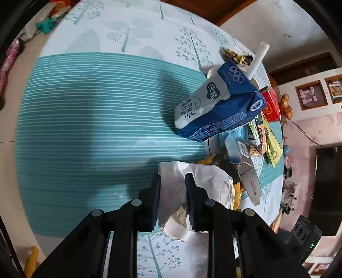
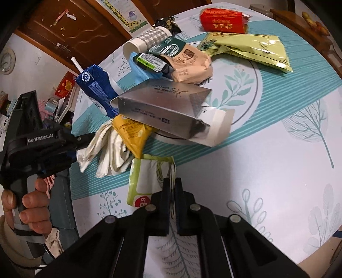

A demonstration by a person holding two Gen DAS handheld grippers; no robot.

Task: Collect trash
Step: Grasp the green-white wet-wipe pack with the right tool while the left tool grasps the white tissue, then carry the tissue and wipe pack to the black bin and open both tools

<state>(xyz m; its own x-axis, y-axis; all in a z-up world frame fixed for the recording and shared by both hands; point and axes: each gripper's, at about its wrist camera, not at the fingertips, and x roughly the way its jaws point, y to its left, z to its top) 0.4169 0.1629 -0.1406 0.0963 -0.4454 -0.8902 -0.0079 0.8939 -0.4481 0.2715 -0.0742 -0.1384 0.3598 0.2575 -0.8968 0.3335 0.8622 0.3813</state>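
- Teal-and-white plastic cloth with tree prints is covering the round table [image 2: 277, 132], and it's taking up most of both views; behind it there's a brown wooden door [image 2: 70, 23], a wall clock [image 2: 7, 61] and pinkish walls with shelving [image 1: 312, 96].
- The trash pile is sitting mid-table: a silver carton [image 2: 162, 107] is lying over a yellow wrapper [image 2: 132, 134], with a blue milk carton [image 1: 215, 107] and its white straw [image 1: 258, 59] just beside it.
- Only the right wrist view is showing the far stuff: a lime-green pouch [image 2: 250, 49], a red packet [image 2: 222, 20], a beige pouch [image 2: 190, 66] and a checked paper cup [image 2: 147, 38].
- That view is also catching a hand [image 2: 27, 205] gripping the other tool's handle.
- The left gripper [image 1: 173, 181] is pinching a crumpled white paper [image 1: 205, 181] at the pile's edge; the pads are pressing into it.
- The right gripper [image 2: 172, 181] is squeezed almost fully together on a thin green-and-white wipes packet [image 2: 149, 177] lying flat near the table edge.
- The silver carton is blocking most of the yellow wrapper.
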